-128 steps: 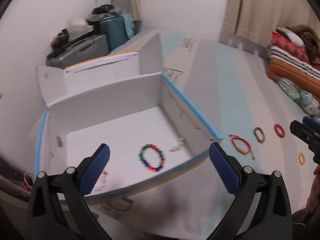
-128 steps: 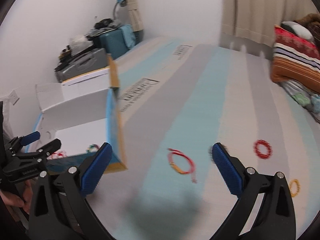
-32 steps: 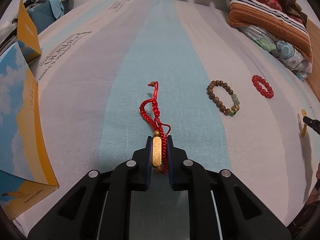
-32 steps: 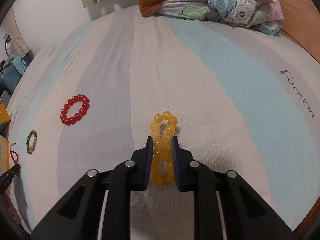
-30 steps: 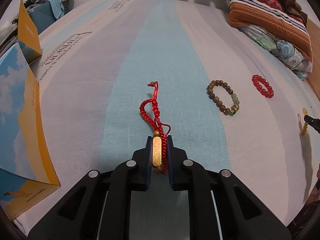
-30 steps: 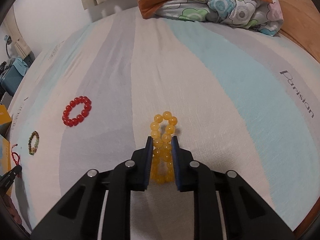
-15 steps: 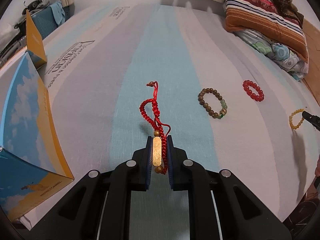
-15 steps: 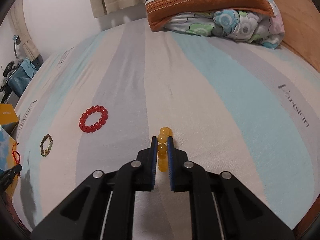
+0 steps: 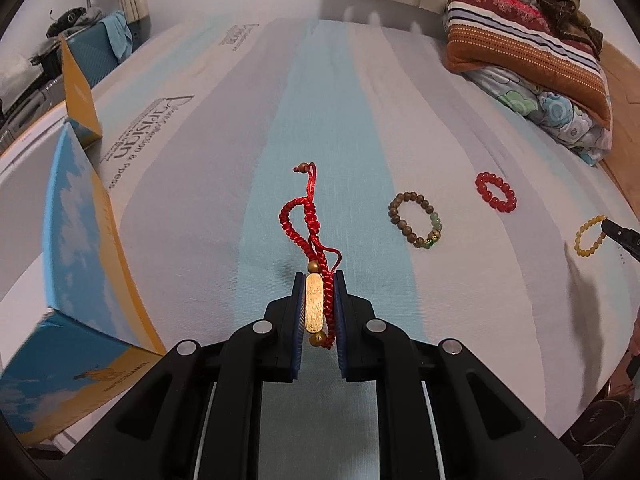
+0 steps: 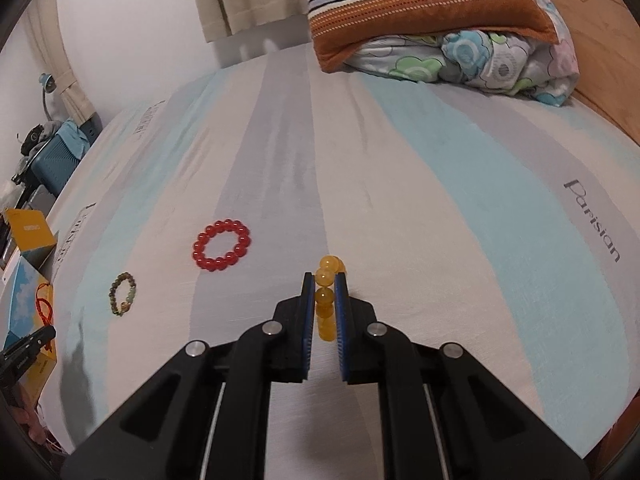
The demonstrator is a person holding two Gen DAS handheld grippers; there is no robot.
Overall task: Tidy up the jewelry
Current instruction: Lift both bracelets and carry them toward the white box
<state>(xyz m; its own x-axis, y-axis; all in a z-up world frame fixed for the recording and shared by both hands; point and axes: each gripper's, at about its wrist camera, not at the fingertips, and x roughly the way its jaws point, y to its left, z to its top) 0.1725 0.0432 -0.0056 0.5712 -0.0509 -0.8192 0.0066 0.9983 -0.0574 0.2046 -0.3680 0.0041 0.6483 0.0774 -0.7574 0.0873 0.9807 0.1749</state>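
Cord first: the red cord bracelet (image 9: 308,224) is light and limp. Your left gripper (image 9: 318,312) is clamped on its stiff gold bar, which looks like the right place to hold; the braided loop and knotted tail flop forward past the jaws at centre frame, clear of the sheet. Expect that tail to swing and snag on a box edge.

Right gripper (image 10: 324,304) is pinched tight on the yellow bead bracelet (image 10: 326,286), its loop squashed flat between the pads, a few beads poking out ahead of the tips. Beads look hard and smooth, likely strung on elastic, so they can roll or squirt out of a narrow pinch. Keep the grip across several beads, as you have it.

Both grippers point steeply down at the striped bedsheet (image 9: 328,92), each with its catch held off the fabric.

Left on the bed: red bead bracelet (image 10: 222,244) left of centre in the right wrist view, brown bead bracelet (image 10: 123,294) further lower left. Both lie flat and well apart.

Cardboard box (image 9: 76,240) sits at the left edge of the left wrist view. Probably the drop target; go in over its raised flap, not through it.
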